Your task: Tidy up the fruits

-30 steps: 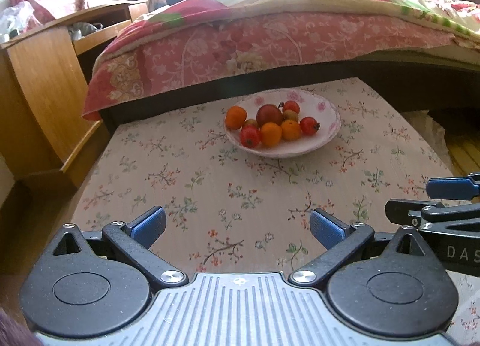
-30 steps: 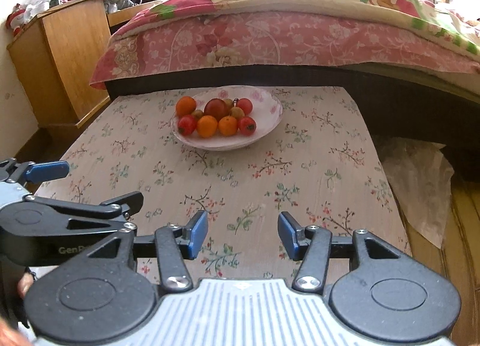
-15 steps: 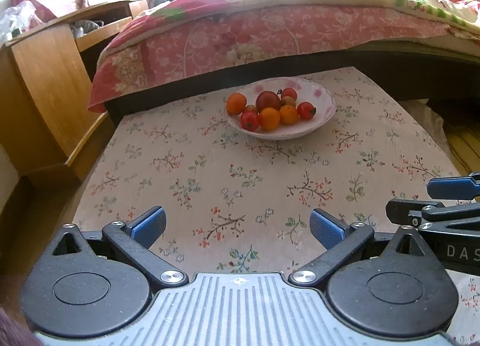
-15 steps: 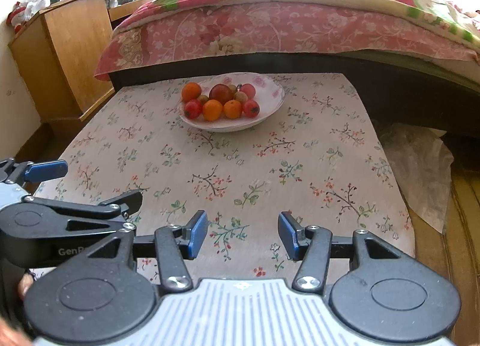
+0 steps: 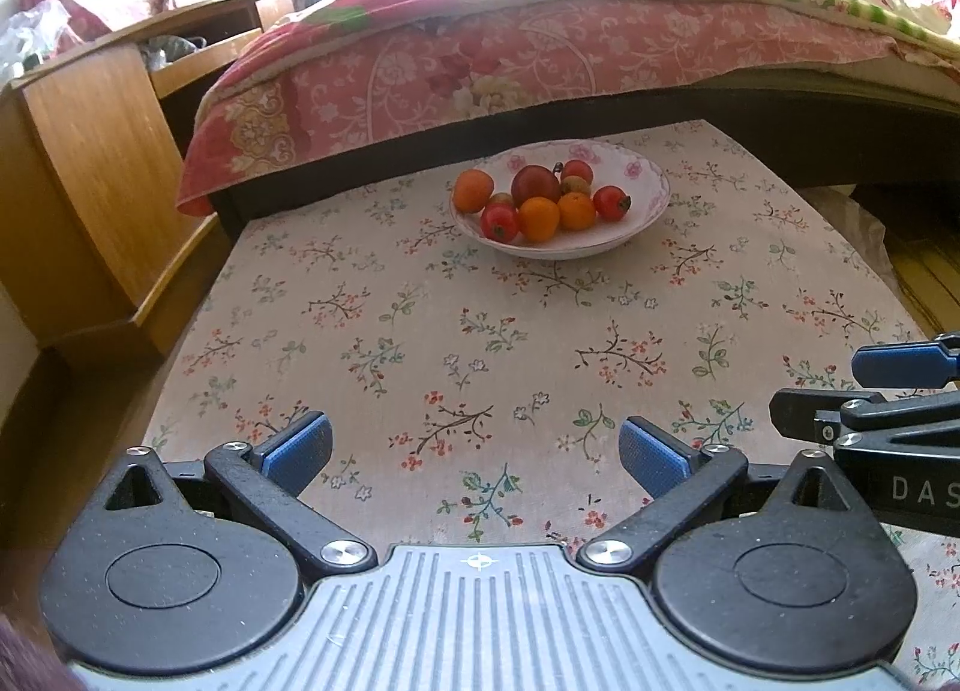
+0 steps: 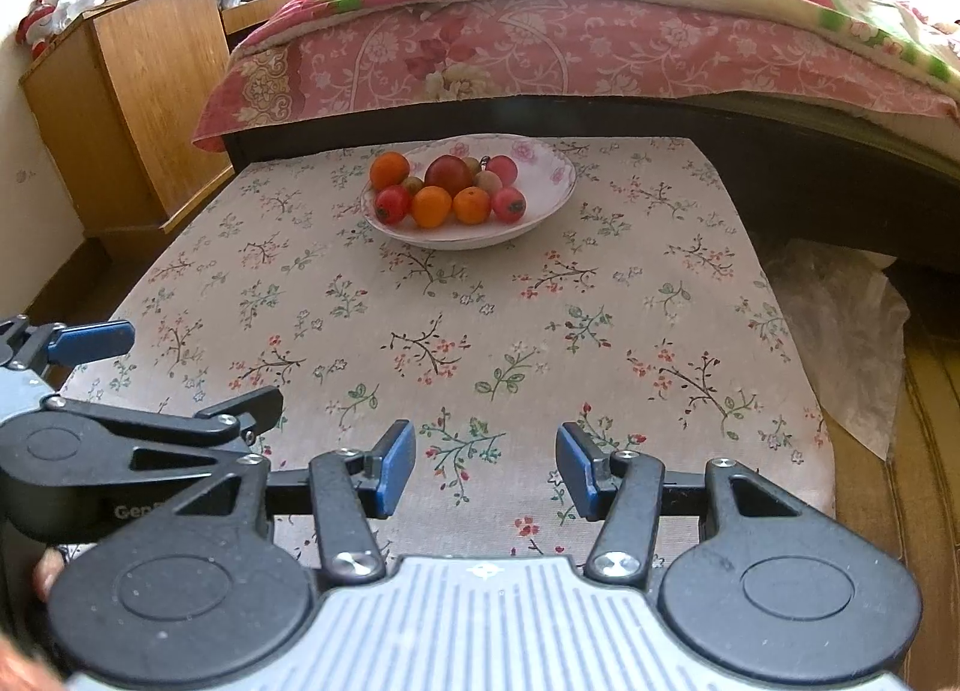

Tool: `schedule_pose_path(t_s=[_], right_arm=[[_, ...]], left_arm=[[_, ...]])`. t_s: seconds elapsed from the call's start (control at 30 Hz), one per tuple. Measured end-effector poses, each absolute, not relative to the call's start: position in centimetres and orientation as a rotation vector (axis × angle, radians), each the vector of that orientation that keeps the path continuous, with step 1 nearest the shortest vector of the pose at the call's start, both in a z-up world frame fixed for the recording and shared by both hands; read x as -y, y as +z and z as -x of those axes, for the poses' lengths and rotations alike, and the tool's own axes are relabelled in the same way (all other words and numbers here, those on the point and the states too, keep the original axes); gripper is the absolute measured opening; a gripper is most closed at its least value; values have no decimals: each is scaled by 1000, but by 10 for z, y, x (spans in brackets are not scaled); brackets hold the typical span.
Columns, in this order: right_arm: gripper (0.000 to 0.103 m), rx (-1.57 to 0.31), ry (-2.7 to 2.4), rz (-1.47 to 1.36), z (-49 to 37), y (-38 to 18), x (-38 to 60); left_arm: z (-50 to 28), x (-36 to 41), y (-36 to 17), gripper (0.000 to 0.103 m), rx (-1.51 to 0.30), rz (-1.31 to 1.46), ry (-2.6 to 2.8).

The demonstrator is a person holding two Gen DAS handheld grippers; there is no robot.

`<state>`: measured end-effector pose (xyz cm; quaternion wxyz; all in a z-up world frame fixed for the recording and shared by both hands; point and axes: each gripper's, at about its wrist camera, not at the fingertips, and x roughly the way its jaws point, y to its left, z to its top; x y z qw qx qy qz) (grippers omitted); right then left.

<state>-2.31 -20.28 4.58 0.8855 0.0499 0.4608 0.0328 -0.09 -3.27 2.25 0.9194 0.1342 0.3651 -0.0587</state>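
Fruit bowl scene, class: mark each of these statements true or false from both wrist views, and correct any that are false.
1. The bowl of fruit stands on a flowered tablecloth. True.
2. The left gripper is shut on an orange. False: it is open and holds nothing.
3. All the fruit lies inside the bowl. True.
4. The right gripper touches the bowl's rim. False: it is open, near the cloth's near edge, well apart from the bowl.
5. The bowl holds only orange fruit. False: red fruit lies beside an orange.
6. A bed with a pink floral cover lies behind the table. True.
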Motion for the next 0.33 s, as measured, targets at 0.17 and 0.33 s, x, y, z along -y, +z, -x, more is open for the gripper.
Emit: schedule_pose_path(t_s=[0.17, 0.33], right_arm=[[53, -961, 70, -104, 23, 44, 202], [53, -961, 70, -103, 23, 44, 202]], left_arm=[[1, 31, 22, 103, -752, -278, -121], [1, 31, 20, 103, -751, -283, -118]])
